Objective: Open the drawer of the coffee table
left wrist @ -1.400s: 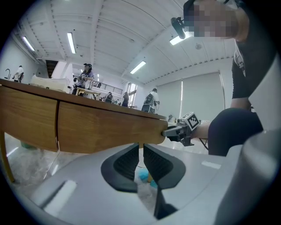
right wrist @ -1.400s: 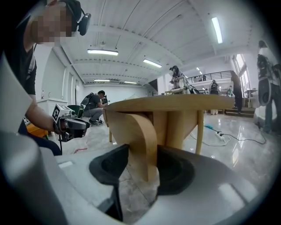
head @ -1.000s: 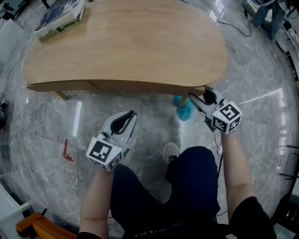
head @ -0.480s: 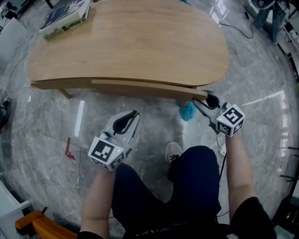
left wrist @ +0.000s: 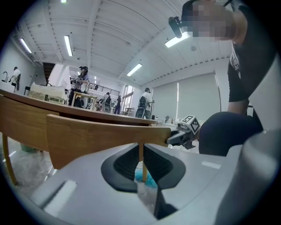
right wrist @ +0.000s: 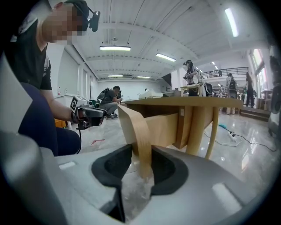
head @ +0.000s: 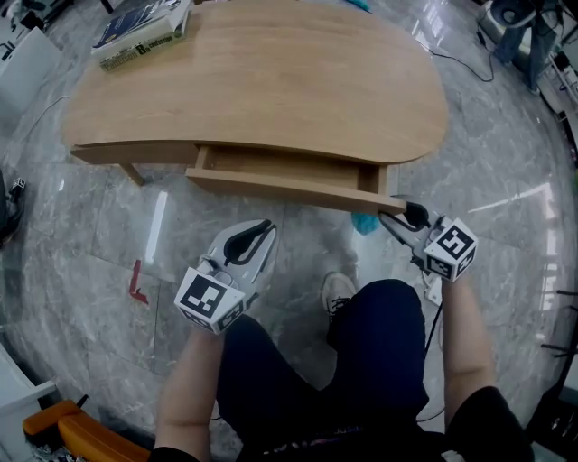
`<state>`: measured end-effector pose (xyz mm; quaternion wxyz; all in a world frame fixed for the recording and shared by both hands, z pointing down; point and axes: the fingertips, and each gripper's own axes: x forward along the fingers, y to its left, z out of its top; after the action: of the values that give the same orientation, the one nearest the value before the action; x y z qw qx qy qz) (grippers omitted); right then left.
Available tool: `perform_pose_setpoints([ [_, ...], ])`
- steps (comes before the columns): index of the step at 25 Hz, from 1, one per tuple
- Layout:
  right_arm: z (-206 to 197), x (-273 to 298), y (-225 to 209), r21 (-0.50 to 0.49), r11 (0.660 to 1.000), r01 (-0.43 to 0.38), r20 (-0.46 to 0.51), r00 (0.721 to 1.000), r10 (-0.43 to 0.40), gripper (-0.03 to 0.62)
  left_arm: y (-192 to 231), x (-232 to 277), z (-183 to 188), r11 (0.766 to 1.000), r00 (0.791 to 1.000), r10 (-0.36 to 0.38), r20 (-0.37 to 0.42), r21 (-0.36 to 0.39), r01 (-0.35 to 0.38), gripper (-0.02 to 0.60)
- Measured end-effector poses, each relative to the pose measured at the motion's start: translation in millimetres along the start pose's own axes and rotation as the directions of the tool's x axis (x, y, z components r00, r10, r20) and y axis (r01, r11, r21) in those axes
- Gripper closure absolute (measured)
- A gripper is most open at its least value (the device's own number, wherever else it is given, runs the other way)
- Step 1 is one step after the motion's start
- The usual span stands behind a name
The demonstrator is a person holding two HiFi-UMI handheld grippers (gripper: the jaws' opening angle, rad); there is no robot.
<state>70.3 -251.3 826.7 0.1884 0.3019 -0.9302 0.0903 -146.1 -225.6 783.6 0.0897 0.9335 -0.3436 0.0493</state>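
The oval wooden coffee table (head: 262, 81) has its drawer slid partly out, the inside showing behind the drawer front (head: 289, 188). My right gripper (head: 390, 215) holds the right end of that front. In the right gripper view the wooden panel (right wrist: 138, 132) stands between the pads, and the jaws (right wrist: 140, 165) have just been closing on it. My left gripper (head: 262, 236) hangs shut and empty in front of the drawer, apart from it. Its jaws (left wrist: 141, 160) nearly meet, and the drawer front (left wrist: 101, 138) lies beyond them.
A stack of books (head: 144, 27) lies on the table's far left corner. A teal fluffy object (head: 366, 223) sits on the floor under the drawer's right end. My shoe (head: 336, 293) and knees are just below the drawer. A red mark (head: 137, 281) is on the marble floor.
The drawer has slid out of the table toward me, from flush to partly open. My right gripper came back with its right end. The left gripper shifted only slightly.
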Motion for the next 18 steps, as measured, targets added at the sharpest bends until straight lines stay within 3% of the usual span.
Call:
perform_pose_setpoints([
  [11, -2, -8, 10, -0.012, 0.999, 0.046, -0.006, 0.999, -0.046, 0.459, -26, -25, -7, 1.0, 1.0, -0.027, -0.01, 0.011, 0.027, 0.542],
  [18, -7, -8, 27, -0.046, 0.998, -0.045, -0.06, 0.997, 0.042, 0.474, -26, -35, -13, 1.0, 1.0, -0.028, -0.003, -0.005, 0.028, 0.541],
])
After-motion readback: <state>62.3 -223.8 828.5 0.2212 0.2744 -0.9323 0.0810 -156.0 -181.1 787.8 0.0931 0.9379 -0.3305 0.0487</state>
